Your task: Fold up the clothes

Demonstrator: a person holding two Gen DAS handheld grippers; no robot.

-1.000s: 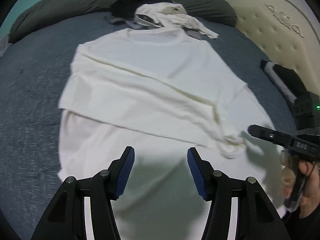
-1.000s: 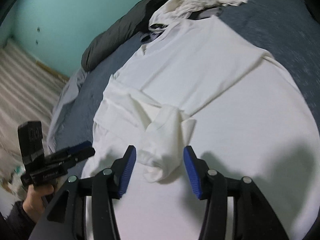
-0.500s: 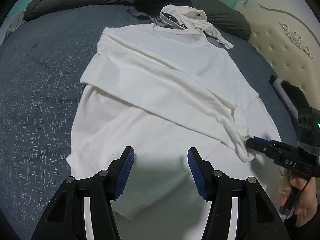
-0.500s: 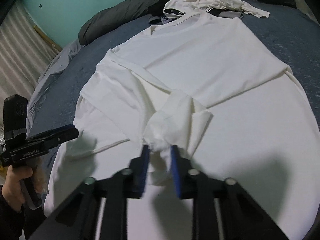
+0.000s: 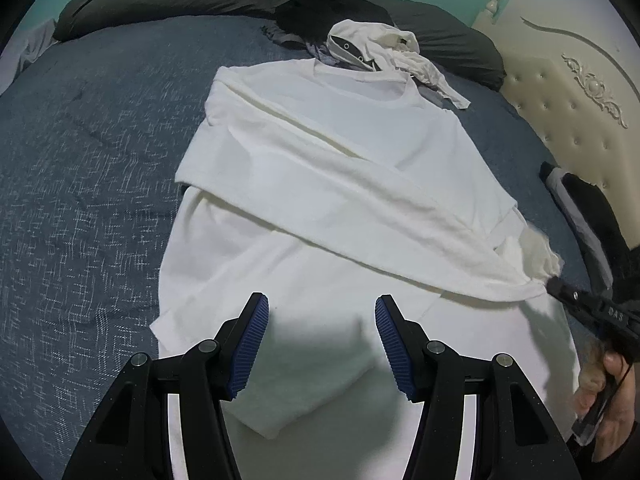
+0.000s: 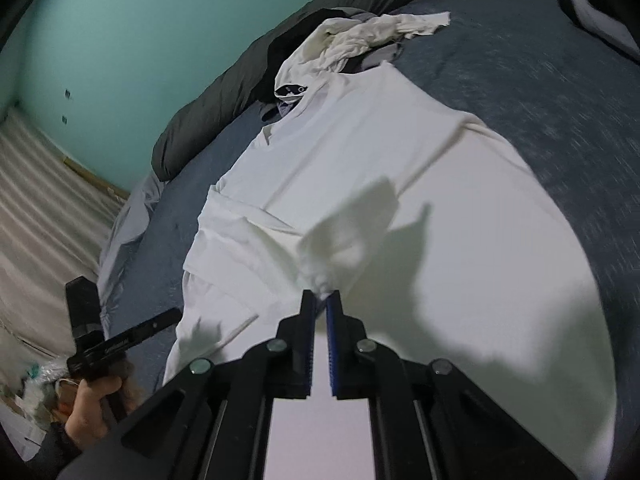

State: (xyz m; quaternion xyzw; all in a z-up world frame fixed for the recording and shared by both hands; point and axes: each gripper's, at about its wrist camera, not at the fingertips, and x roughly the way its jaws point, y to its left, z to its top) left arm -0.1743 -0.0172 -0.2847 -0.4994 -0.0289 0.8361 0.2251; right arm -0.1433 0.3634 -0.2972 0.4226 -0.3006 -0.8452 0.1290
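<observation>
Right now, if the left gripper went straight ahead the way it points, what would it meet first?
Likely the white shirt: the open left gripper points over its lower body panel, with the folded sleeve beyond. Height above the cloth is unclear.

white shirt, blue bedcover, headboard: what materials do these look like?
White shirt: matte knit, probably cotton jersey; soft drape, rounded creases, no sheen.
Blue bedcover: woven or brushed fabric, heathered with pale flecks; fibre unclear.
Headboard: cream button-tufted upholstery with slight sheen, likely faux leather, plus carved ornament that looks like painted wood or resin.
</observation>
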